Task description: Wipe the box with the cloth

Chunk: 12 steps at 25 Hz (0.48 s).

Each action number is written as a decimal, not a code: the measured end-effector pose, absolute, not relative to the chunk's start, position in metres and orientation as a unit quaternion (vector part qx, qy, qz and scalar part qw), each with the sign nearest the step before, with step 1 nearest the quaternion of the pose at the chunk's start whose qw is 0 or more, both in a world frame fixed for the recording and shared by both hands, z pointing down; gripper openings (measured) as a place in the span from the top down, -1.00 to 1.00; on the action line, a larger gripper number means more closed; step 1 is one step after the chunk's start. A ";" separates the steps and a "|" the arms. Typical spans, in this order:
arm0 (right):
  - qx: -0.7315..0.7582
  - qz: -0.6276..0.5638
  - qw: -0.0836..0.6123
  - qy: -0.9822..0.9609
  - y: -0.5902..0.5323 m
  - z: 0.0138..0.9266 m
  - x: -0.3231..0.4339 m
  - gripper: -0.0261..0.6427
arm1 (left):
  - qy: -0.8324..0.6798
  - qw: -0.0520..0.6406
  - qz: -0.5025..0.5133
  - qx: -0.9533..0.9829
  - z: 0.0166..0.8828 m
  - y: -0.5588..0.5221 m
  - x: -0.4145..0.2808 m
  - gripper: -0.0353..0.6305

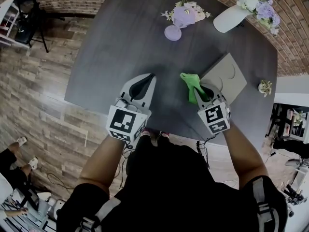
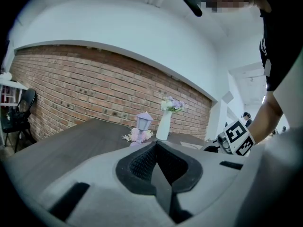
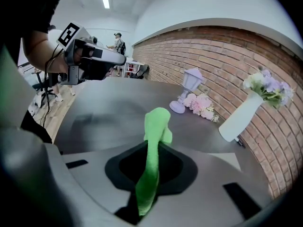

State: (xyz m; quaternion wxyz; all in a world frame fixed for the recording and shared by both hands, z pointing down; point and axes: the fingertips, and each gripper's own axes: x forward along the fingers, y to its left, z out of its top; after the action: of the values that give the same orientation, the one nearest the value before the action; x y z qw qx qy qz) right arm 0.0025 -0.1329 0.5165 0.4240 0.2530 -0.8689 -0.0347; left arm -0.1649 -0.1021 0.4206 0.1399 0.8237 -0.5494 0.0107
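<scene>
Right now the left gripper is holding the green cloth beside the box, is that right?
No. The right gripper holds the green cloth beside the box; the right gripper view shows it pinched. The left gripper is shut and empty.

Both arms (image 1: 102,161) reach forward side by side, the left gripper (image 1: 151,77) with its jaws pressed together and the right gripper (image 1: 203,92) pinching a green cloth (image 1: 189,82).
</scene>
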 end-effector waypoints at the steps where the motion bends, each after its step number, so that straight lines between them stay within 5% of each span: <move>1: 0.253 -0.036 0.425 -0.869 -0.134 0.516 0.000 0.81 | -0.550 0.140 0.010 0.823 0.421 -0.102 -0.167 0.87; 12: 0.252 -0.042 0.432 -0.865 -0.152 0.511 -0.021 0.81 | -0.553 0.151 -0.009 0.819 0.421 -0.098 -0.182 0.87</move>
State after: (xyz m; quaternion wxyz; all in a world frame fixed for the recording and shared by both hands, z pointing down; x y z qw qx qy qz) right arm -0.0206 -0.1521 0.5115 0.4323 0.2523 -0.8647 -0.0425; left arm -0.1817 -0.0983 0.4209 0.1510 0.8193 -0.5530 -0.0091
